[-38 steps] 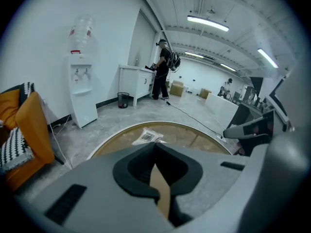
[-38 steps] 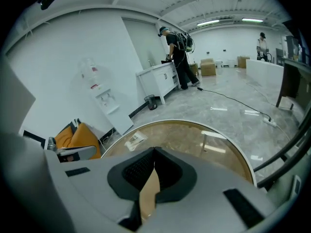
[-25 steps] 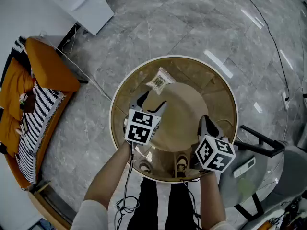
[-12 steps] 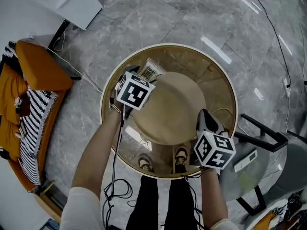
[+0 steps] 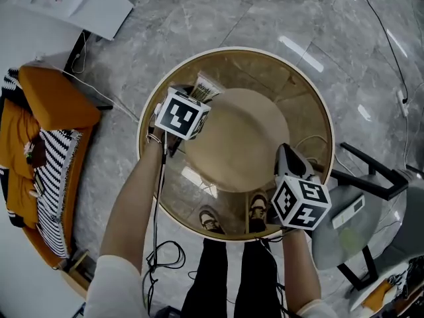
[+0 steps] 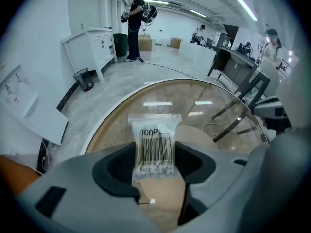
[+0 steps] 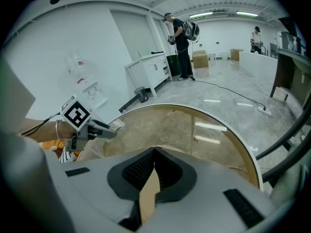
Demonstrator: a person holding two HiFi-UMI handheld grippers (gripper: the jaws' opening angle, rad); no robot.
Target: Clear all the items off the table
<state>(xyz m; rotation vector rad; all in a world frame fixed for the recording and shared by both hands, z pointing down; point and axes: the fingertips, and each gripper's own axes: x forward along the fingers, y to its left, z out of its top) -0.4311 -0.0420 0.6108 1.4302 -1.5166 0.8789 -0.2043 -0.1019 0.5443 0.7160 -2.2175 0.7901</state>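
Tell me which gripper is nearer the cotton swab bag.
Left. The left gripper straddles the cotton swab bag, its jaws just closing around it; the right gripper hangs across the table, near the person.

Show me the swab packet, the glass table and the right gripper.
swab packet (image 6: 155, 147), left gripper view, barcode.
glass table (image 5: 232, 49), head view, far rim.
right gripper (image 7: 154, 152), right gripper view, jaws' meeting tips.
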